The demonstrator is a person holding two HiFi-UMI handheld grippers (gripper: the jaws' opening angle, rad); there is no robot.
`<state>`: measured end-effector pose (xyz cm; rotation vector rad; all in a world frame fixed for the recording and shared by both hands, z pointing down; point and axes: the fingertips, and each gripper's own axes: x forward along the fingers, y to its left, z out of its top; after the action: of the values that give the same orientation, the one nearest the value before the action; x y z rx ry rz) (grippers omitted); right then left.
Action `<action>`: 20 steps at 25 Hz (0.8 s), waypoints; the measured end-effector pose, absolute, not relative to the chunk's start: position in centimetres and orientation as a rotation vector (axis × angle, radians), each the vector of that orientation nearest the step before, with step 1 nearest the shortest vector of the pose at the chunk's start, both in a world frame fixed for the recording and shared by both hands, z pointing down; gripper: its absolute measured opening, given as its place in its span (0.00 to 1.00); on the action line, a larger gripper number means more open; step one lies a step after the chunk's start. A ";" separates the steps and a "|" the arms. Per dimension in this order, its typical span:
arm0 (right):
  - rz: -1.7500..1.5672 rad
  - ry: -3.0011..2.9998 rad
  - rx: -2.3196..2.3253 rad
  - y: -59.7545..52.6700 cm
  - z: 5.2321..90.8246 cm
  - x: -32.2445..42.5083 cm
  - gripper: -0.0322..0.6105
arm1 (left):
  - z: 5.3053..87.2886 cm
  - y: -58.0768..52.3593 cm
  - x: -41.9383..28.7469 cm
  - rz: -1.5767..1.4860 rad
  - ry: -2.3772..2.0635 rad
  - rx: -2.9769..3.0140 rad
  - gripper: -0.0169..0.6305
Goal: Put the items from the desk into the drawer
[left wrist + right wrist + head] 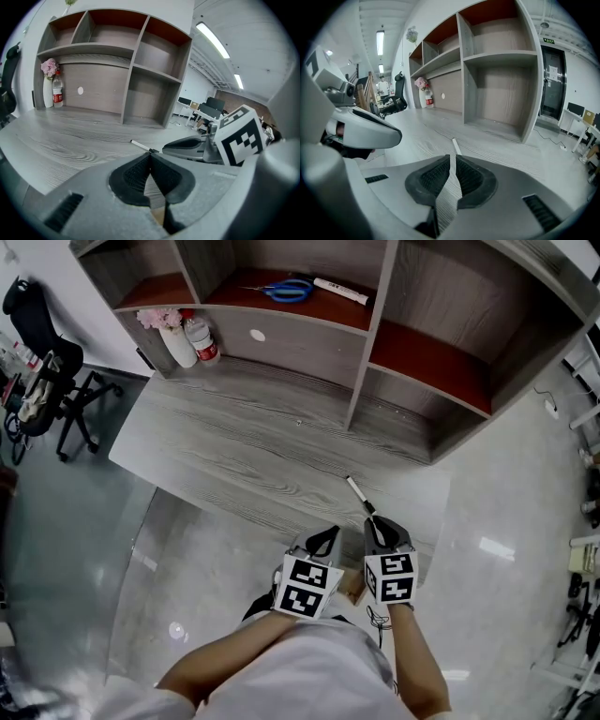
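Pen (pixel 360 494): front edge of desk (pixel 234 442) — left to stow.
Right gripper (pixel 374 519): pinched on pen's end.
Left gripper (pixel 330 532): closed, empty.

An office — swivel chair (pixel 33 315), shelved desk (pixel 234 437), monitors (pixel 213 104) behind.

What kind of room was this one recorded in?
Most likely an office: a grey wood-grain desk with a built-in shelf unit, a black swivel chair beside it, and further desks with monitors under strip lights in the background.
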<state>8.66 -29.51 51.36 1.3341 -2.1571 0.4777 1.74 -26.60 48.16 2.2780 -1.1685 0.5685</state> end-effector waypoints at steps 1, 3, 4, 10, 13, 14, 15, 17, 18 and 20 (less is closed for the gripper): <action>0.479 -2.152 1.337 -29.9 51.5 8.7 0.05 | 48.2 -26.8 1.6 0.571 -1.169 2.278 0.03; 0.485 -2.140 1.339 -30.5 51.9 8.8 0.05 | 48.3 -27.2 1.2 0.574 -1.175 2.274 0.03; 0.489 -2.135 1.338 -30.7 52.1 8.9 0.06 | 48.4 -27.4 1.1 0.575 -1.179 2.271 0.03; 0.504 -2.094 1.297 -31.5 54.0 9.5 0.16 | 48.7 -27.9 0.8 0.580 -1.184 2.264 0.03; 0.494 -2.079 1.288 -32.0 54.6 9.8 0.16 | 48.9 -28.0 0.4 0.582 -1.193 2.255 0.03; 0.495 -2.077 1.284 -32.1 54.7 9.9 0.16 | 49.0 -28.0 0.2 0.582 -1.197 2.252 0.03; 0.498 -2.075 1.278 -32.3 54.9 9.9 0.16 | 49.0 -28.0 0.1 0.581 -1.202 2.249 0.03; 0.504 -2.073 1.266 -32.5 55.2 10.0 0.17 | 49.0 -28.0 -0.1 0.581 -1.209 2.242 0.03; 0.509 -2.073 1.260 -32.6 55.3 9.9 0.17 | 49.0 -28.0 -0.3 0.581 -1.213 2.238 0.03; 0.517 -2.065 1.247 -32.8 55.7 9.8 0.17 | 49.1 -28.0 -0.6 0.579 -1.219 2.228 0.03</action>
<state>9.83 -32.75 55.68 1.2467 -2.0645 0.5169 -0.55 -28.01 49.08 2.2281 -1.2193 0.5793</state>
